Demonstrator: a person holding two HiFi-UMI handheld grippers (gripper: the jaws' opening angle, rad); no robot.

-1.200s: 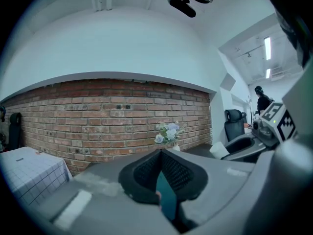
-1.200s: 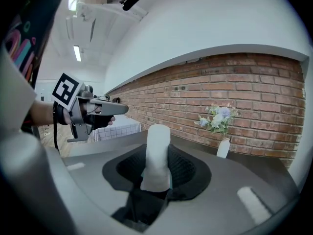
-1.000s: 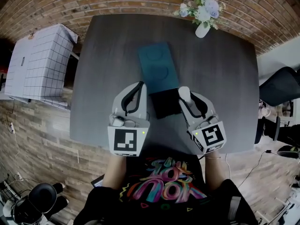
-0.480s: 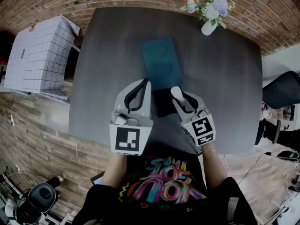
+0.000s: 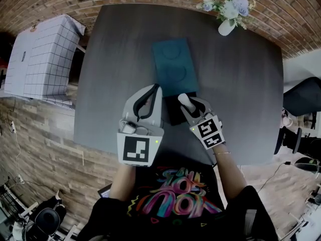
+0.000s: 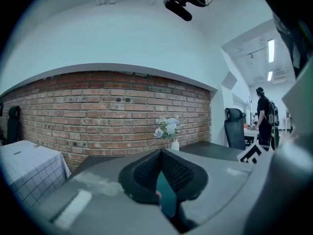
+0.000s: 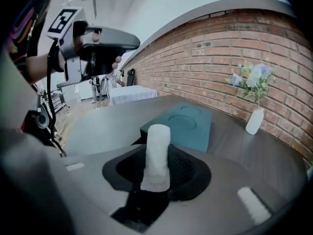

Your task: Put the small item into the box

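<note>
A dark grey table (image 5: 115, 59) carried a flat teal piece (image 5: 174, 67) at centre, a black box (image 5: 174, 112) touching its near end, and a white vase of flowers (image 5: 226, 26) at the far right.

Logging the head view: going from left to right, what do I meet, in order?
Checked-cloth table → left gripper → right gripper, closed on the small white item → black office chair. Teal lid, dark box and flower vase overlap the grippers, so they are left out.

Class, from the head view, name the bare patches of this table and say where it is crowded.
Bare: the left side of the table, from its edge to the teal lid; its right side beyond the lid, in front of the flower vase. Crowded: near centre, where the black box, left gripper and right gripper with its white item meet.
</note>
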